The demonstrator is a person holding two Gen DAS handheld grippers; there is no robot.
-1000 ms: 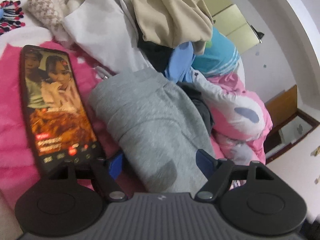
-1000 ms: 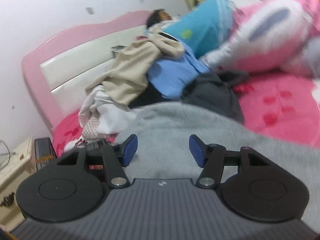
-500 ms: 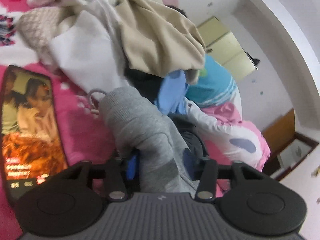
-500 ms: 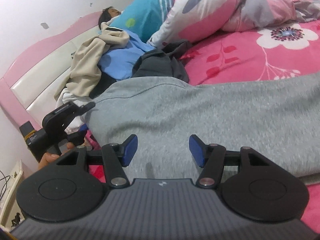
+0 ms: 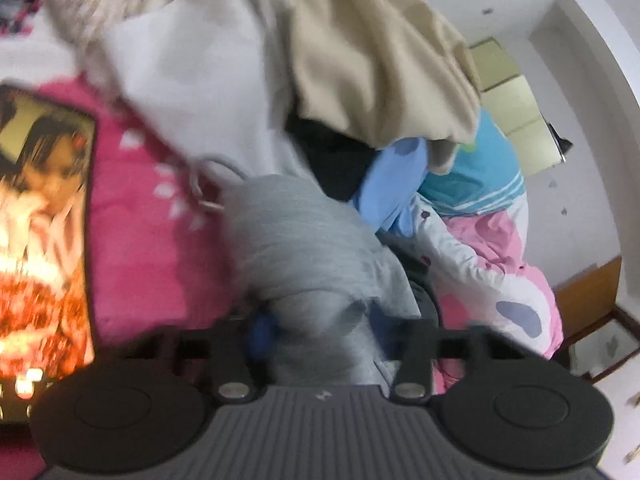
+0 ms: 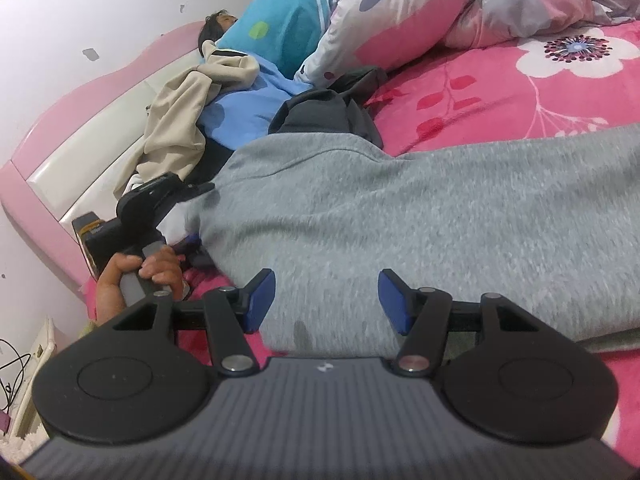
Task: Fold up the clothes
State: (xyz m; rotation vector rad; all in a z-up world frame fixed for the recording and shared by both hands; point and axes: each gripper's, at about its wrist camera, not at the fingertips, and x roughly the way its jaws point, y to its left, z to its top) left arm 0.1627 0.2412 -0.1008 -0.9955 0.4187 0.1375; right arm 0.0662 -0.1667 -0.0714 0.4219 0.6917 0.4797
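Note:
A grey sweatshirt point(image 6: 400, 208) lies spread on the pink flowered bedspread point(image 6: 520, 80). In the left wrist view one end of the grey sweatshirt point(image 5: 304, 240) is bunched up between the blue pads of my left gripper point(image 5: 322, 324). Its jaws are closing and pinch the fabric. From the right wrist view, a hand point(image 6: 136, 276) holds that left gripper's black frame point(image 6: 152, 196) at the sweatshirt's left edge. My right gripper point(image 6: 326, 300) stands open low over the sweatshirt's near edge, grey fabric between its fingers but not pinched.
A lit phone point(image 5: 40, 240) lies on the bedspread to the left. Beyond are piled a beige garment point(image 5: 380, 60), a white one point(image 5: 192, 72), a blue one point(image 5: 396, 176) and a dark one point(image 6: 328, 112). A person point(image 6: 218, 24) lies by the pink headboard point(image 6: 80, 128) under a quilt point(image 6: 440, 8).
My left gripper moved forward along the grey sweatshirt and its jaws closed in on a bunch of it. My right gripper came down low over the sweatshirt and stayed open.

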